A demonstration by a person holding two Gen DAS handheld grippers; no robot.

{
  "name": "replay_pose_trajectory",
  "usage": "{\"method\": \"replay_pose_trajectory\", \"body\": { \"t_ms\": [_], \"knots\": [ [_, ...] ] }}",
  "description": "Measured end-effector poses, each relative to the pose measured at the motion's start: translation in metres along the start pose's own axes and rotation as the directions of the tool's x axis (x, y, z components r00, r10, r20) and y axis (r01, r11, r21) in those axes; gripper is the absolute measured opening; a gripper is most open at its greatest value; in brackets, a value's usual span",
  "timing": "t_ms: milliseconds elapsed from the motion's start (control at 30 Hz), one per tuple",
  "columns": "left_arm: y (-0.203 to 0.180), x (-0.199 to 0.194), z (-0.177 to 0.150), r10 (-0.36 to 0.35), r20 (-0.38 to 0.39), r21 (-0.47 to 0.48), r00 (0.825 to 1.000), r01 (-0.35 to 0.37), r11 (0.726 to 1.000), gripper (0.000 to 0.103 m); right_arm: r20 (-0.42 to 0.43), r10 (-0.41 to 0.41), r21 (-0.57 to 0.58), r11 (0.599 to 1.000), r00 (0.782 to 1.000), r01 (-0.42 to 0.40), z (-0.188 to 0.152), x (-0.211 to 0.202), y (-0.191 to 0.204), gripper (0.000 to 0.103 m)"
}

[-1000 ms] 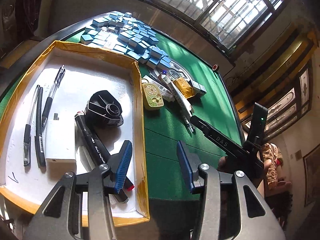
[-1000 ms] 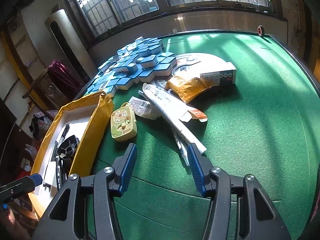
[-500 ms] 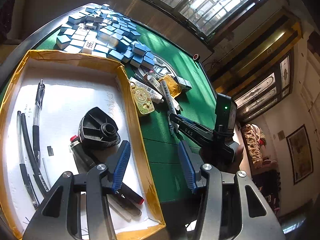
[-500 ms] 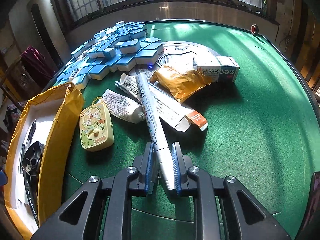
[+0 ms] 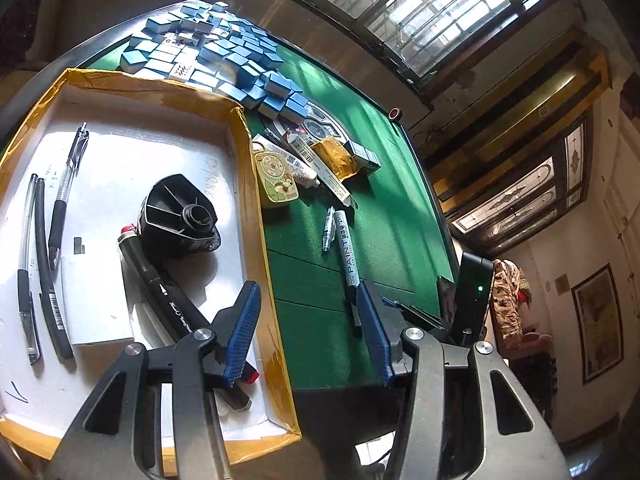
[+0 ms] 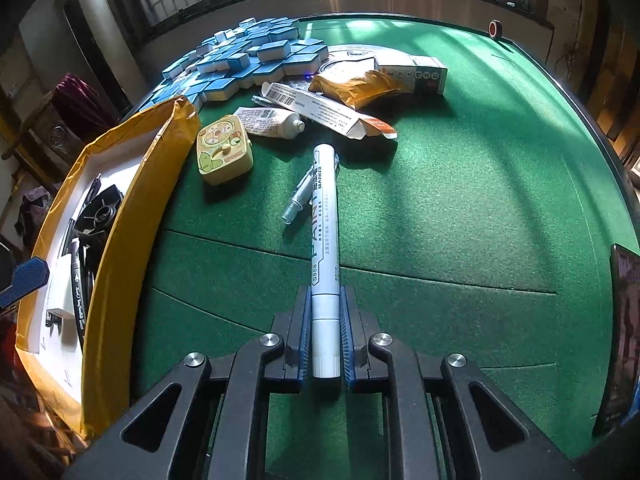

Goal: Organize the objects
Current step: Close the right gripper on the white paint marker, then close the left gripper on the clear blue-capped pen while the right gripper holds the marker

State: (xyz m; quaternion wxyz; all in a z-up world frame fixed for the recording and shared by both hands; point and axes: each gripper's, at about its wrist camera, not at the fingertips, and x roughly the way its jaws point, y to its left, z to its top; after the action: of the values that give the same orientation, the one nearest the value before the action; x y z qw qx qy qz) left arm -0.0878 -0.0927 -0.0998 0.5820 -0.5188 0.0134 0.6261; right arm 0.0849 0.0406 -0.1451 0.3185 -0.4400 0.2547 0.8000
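Here, left wrist view: the left gripper (image 5: 310, 334) hangs with its blue fingers (image 5: 242, 334) standing moderately apart and nothing between them. It straddles the near right wall of the yellow-edged tray (image 5: 256, 184). Inside the tray, at about 9 o'clock from the gripper, lie three pens (image 5: 44, 256) side by side. Closer in sit a black ribbed spool (image 5: 176, 212) and a black marker (image 5: 168, 300), whose near end passes under the left finger. On the green table (image 5: 380, 184), at 1 o'clock, the silver paint marker (image 5: 346, 248) lies lengthwise; its near end disappears behind the left gripper's right finger. A clear pen (image 5: 328, 228) lies just beside it. Farther, at 12 o'clock, are a yellow cartoon case (image 5: 276, 176), a white tube (image 5: 298, 164) and a heap of blue tiles (image 5: 224, 56).

Right wrist view: the right gripper (image 6: 326, 332) has just been closing, and its fingers (image 6: 347, 336) now clamp the paint marker (image 6: 325, 240) at its near end. The marker points toward 12 o'clock along the table (image 6: 480, 200). The clear pen (image 6: 298, 196) lies crossed under its far half. The cartoon case (image 6: 224, 150) sits at 11 o'clock, with the tube (image 6: 272, 122) beyond it. A flat carton (image 6: 332, 114), an orange packet (image 6: 360, 88) and a small box (image 6: 414, 74) lie at 12 to 1 o'clock. The tray (image 6: 132, 208) lies at 9 to 10 o'clock. A blue fingertip of the left gripper (image 6: 24, 282) shows at the left edge.
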Motion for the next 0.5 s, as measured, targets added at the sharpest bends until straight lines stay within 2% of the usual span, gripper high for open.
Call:
{"method": "replay_pose_trajectory", "body": {
  "t_ms": [133,267,400,500],
  "knots": [
    [-0.019,0.008,-0.006,0.036,0.004,0.025,0.999,-0.036,0.999,0.048,0.003,0.022,0.033,0.999,1.000,-0.022,-0.011,-0.007,-0.014,0.013],
    [-0.035,0.018,-0.010,0.076,0.007,0.032,0.997,-0.076,0.997,0.048,0.017,0.052,0.009,0.999,0.999,-0.052,-0.014,-0.009,-0.017,0.013],
    [-0.046,0.027,-0.012,0.122,0.022,0.029,0.992,-0.122,0.992,0.048,0.055,0.113,-0.001,0.994,0.992,-0.114,-0.005,-0.010,-0.021,0.023],
    [-0.048,0.033,-0.010,0.163,0.019,0.009,0.986,-0.164,0.986,0.048,0.047,0.145,0.012,0.989,0.988,-0.146,0.004,-0.002,-0.024,0.024]
  ]
}}
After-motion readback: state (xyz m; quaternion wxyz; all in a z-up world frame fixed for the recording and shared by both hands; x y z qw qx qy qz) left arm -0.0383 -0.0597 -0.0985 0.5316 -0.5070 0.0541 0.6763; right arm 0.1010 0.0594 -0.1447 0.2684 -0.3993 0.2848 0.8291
